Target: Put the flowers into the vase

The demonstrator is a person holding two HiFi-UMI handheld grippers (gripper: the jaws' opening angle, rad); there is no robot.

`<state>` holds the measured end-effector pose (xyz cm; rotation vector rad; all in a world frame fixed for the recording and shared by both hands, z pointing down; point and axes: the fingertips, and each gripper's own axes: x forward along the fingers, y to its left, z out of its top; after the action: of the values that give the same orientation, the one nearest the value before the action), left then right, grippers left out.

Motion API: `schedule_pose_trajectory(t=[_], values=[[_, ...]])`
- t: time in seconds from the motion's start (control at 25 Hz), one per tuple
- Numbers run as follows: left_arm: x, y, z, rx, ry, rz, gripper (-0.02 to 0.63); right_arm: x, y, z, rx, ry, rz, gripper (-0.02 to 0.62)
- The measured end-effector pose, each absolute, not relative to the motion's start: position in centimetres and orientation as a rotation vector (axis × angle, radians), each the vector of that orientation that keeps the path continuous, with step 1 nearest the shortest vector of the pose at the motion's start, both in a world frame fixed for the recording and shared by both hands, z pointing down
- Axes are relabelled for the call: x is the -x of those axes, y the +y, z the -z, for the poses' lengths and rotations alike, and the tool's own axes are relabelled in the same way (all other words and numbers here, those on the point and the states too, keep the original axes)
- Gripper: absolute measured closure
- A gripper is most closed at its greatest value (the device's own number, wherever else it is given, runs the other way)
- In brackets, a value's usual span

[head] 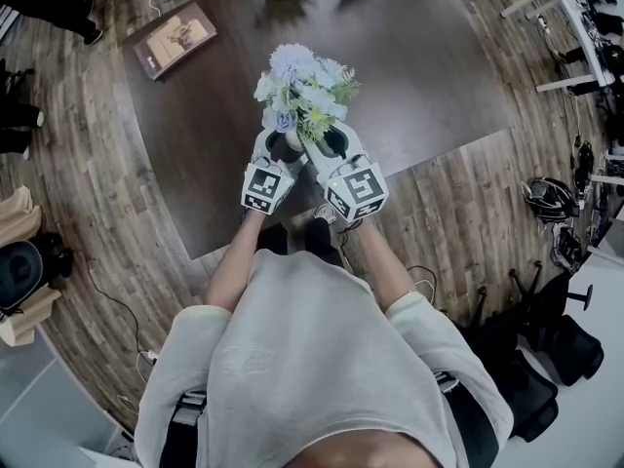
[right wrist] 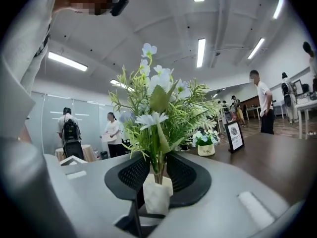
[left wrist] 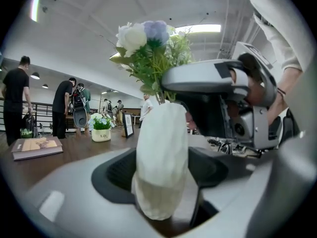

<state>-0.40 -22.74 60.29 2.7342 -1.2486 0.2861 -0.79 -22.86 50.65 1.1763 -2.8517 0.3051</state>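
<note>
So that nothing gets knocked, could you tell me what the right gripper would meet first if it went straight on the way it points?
Probably the flower stems, which stand between its fingers just above the mouth of the vase; how far in they sit is unclear.

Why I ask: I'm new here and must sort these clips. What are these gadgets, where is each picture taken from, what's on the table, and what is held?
No robot here: a person holds a hand-held gripper in each hand. The head view looks down from a camera on their head; the other two views come from cameras riding on the grippers, looking along the jaws. The left hand-held gripper is clamped on a white vase. The right hand-held gripper has its jaws either side of the stems of the flowers, which already stand in the vase; a slight gap shows, so it looks loose. On the dark table lie a book, a small potted bouquet and a framed sign.
</note>
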Motion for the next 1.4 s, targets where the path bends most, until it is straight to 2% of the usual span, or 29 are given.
schedule_pose_trajectory(t=[0.16,0.36,0.52,0.84,0.88,0.96,1.04,1.24,1.4], values=[[0.5,-22.8,-60.3,-2.733,-1.254,-0.284,0.285,0.8,-21.8,-52.0,-1.205,-2.755,-0.195,0.475],[0.4,-22.7,-60.3,-2.74,-1.252,-0.284,0.285,0.1,-21.5,-52.2,-1.319,-2.705,-0.212,0.449],[0.4,-22.7,-60.3,-2.74,-1.252,-0.275,0.285,0.1,-21.4,-52.8,-1.289,-2.691,-0.279,0.37],[0.3,-22.7,-60.2,-2.742,-1.261,-0.266,0.285,-0.4,-20.9,-56.9,-1.246,-2.608,-0.467,0.281],[0.3,-22.7,-60.2,-2.741,-1.262,-0.265,0.285,-0.6,-20.9,-57.2,-1.259,-2.6,-0.488,0.278],[0.3,-22.8,-60.2,-2.741,-1.263,-0.264,0.285,-1.0,-20.8,-57.4,-1.297,-2.591,-0.5,0.343],[0.3,-22.8,-60.1,-2.742,-1.266,-0.262,0.285,-1.1,-20.8,-57.4,-1.298,-2.592,-0.501,0.357],[0.3,-22.8,-60.2,-2.739,-1.266,-0.262,0.284,-1.1,-20.5,-57.8,-1.267,-2.592,-0.52,0.302],[0.3,-22.8,-60.2,-2.742,-1.266,-0.273,0.284,-1.2,-20.7,-58.0,-1.242,-2.587,-0.525,0.284]])
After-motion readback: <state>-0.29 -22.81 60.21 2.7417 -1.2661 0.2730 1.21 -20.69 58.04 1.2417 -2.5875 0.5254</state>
